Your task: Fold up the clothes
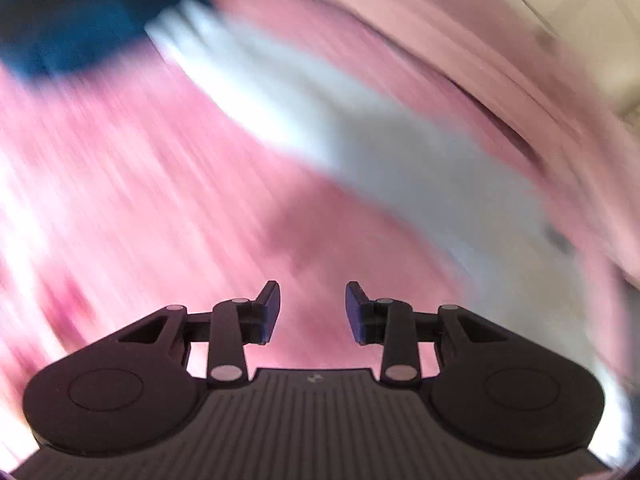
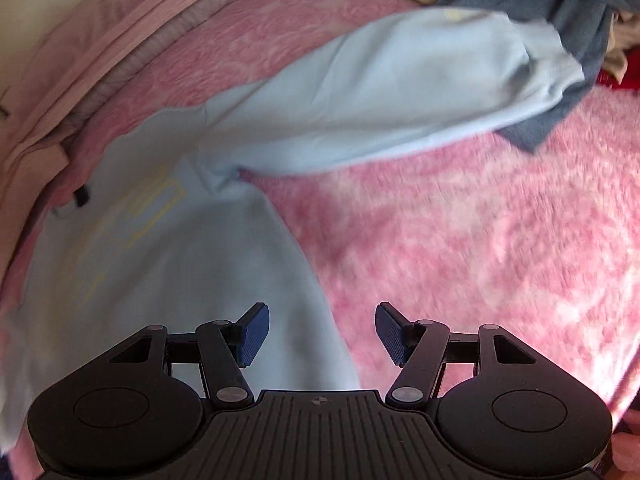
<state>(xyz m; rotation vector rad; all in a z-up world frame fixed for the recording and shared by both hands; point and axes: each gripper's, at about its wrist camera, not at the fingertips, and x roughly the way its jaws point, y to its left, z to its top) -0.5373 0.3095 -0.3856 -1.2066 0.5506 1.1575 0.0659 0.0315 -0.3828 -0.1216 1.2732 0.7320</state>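
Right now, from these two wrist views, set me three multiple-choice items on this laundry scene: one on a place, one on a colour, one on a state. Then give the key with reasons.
1. Where does the light blue garment lie?
A. on the pink fleece blanket
B. on a bare wooden floor
C. inside a basket

2. What colour is the print on that garment?
A. black
B. pale yellow
C. green

3. How do the jaws of the right gripper stand?
A. shut on the sleeve
B. shut on the blanket
C. apart, with nothing between them

Key: A, the garment is spread over the fuzzy pink blanket in the right wrist view; B, faint yellow outlines show on its body; C, both pads stand clear of each other above the cloth, pinching nothing.
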